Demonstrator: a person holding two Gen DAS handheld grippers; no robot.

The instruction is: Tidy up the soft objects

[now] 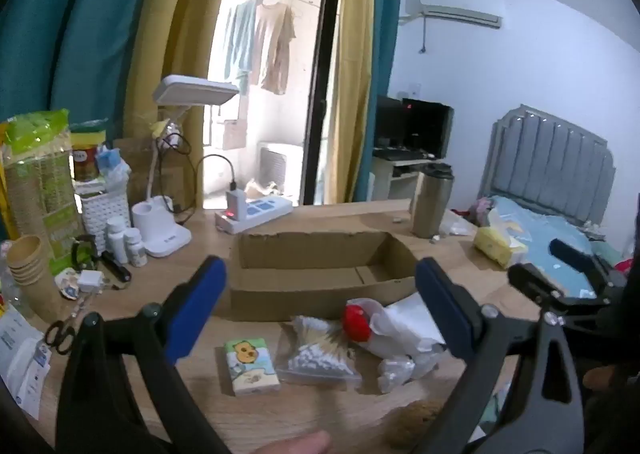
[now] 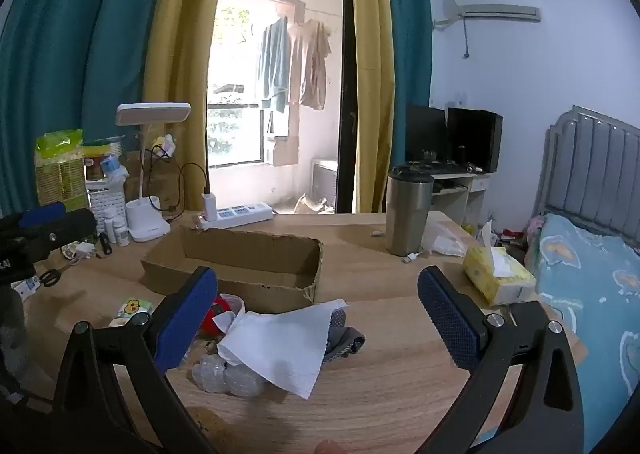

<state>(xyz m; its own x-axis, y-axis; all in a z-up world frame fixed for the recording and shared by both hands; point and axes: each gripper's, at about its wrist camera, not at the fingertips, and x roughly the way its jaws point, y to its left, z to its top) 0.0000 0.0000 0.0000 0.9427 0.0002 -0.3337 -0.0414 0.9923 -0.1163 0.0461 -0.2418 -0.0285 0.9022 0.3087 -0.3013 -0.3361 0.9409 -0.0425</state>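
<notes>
An open cardboard box lies on the wooden desk; it also shows in the right wrist view. In front of it lie a tissue pack with a cartoon print, a clear bag of cotton swabs, a red-capped item, a white paper sheet over a grey cloth, and bubble wrap. My left gripper is open above these items. My right gripper is open above the paper sheet. Neither holds anything.
A steel tumbler, a yellow tissue box, a power strip, a desk lamp, pill bottles, paper cups and scissors stand around the desk. A bed is at the right.
</notes>
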